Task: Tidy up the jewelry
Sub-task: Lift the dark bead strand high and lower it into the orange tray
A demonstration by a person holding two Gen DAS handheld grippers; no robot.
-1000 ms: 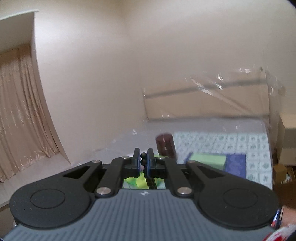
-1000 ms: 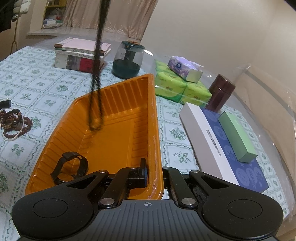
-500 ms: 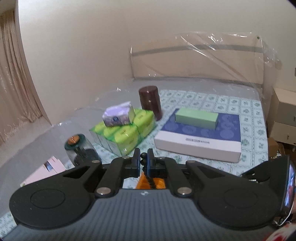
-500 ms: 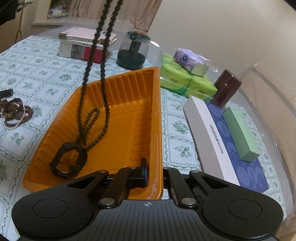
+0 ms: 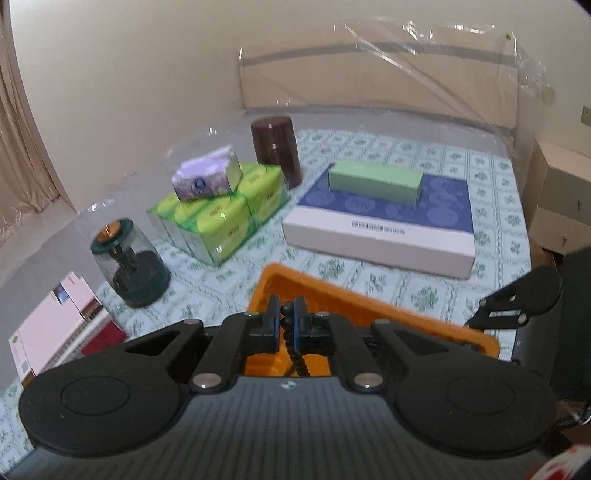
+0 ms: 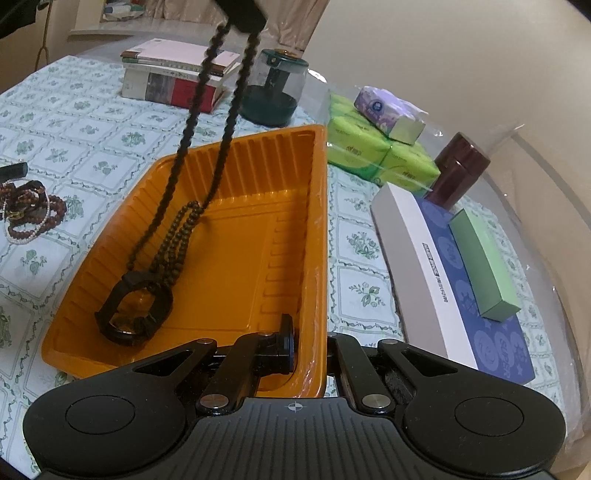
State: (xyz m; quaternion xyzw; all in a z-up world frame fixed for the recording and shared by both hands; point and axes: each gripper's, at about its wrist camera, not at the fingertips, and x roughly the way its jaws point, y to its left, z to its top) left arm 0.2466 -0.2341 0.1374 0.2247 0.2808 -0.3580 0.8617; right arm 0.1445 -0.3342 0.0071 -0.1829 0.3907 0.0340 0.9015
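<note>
A long dark bead necklace (image 6: 175,240) hangs from my left gripper (image 6: 242,22), which is shut on its upper end (image 5: 287,314) above the orange tray (image 6: 258,229). The necklace's lower loop lies coiled on the tray floor, draped over a black bracelet (image 6: 135,310). My right gripper (image 6: 314,354) is shut on the tray's near right rim, one finger inside the wall and one outside. In the left wrist view the tray's (image 5: 369,306) far edge shows below the fingers, with the right gripper (image 5: 517,306) beside it. Brown bead bracelets (image 6: 26,210) lie on the cloth left of the tray.
Behind the tray stand a stack of books (image 6: 177,77), a dark green glass jar (image 6: 273,92), green tissue packs (image 6: 369,147) topped by a purple pack, and a maroon canister (image 6: 458,166). A white-and-blue flat box (image 6: 443,273) bearing a green box (image 6: 484,262) lies to the right.
The left gripper has come down with the necklace and tipped towards the table. The necklace's lower end, earlier hanging free above the tray, now rests on the tray floor. The right gripper has stayed put.
</note>
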